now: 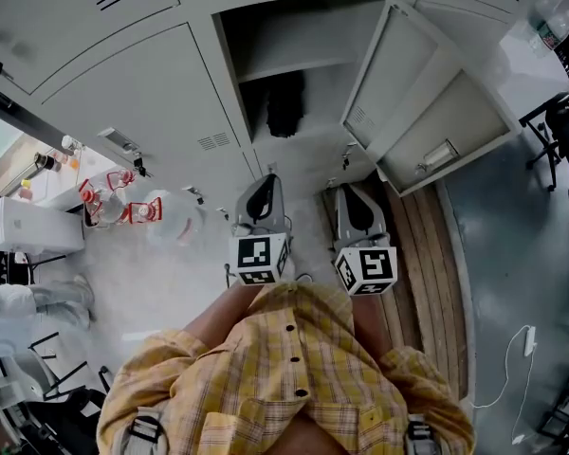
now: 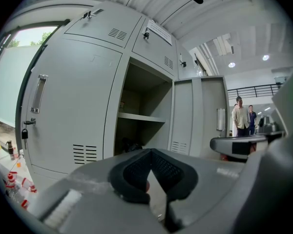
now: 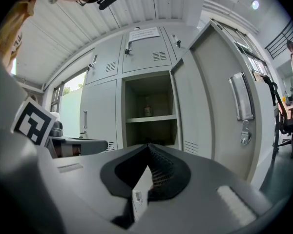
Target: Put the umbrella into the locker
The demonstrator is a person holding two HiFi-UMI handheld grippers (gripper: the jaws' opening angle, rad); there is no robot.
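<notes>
A dark bundle, the umbrella (image 1: 284, 104), lies in the lower compartment of the open grey locker (image 1: 229, 55), under its shelf. In the left gripper view the umbrella (image 2: 128, 144) shows as a dark shape just above the jaws. My left gripper (image 1: 266, 180) and right gripper (image 1: 349, 193) are side by side in front of the locker, level and pointing at it, well short of the opening. Both are shut with nothing between the jaws, whose tips meet in the left gripper (image 2: 150, 152) and right gripper (image 3: 147, 147) views. In the right gripper view the jaws hide the lower compartment.
The locker's door (image 1: 427, 102) stands swung open to the right. A small bottle (image 3: 147, 111) stands on the upper shelf. Red-and-white items (image 1: 123, 205) lie on the floor at left; an office chair (image 1: 561, 136) is at right. Two people (image 2: 241, 118) stand far off.
</notes>
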